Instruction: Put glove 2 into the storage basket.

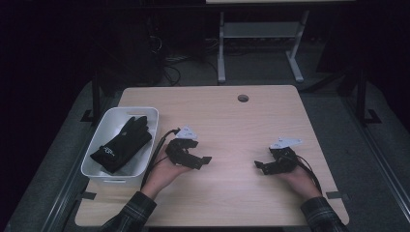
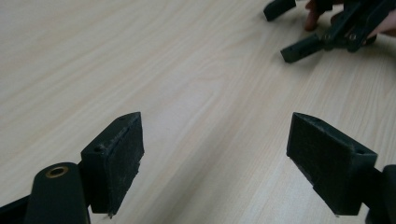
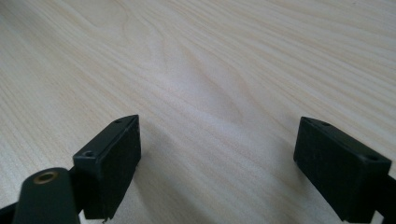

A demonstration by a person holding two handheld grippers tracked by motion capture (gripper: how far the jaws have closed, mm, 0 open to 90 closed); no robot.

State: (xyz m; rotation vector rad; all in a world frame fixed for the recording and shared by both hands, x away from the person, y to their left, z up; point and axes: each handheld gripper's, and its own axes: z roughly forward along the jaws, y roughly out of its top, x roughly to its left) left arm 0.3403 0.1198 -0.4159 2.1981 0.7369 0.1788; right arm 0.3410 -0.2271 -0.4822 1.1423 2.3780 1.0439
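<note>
A black glove [image 1: 121,143] lies in a white bin [image 1: 151,114] at the table's left edge. My left gripper [image 1: 203,162] rests low over the wooden table [image 1: 232,121] just right of the bin, held in a hand. It is open [image 2: 215,161] with bare wood between its jaws. My right gripper [image 1: 260,167] sits at the table's right side, pointing toward the left one. It is open [image 3: 217,165] too, with nothing between its jaws. In the left gripper view the right gripper [image 2: 289,28] shows at the upper right.
A round cable hole [image 1: 243,98] is near the table's far edge. Beyond the table stand a white desk frame [image 1: 258,43] and cables on a dark floor. The stretch of tabletop between the two grippers is bare wood.
</note>
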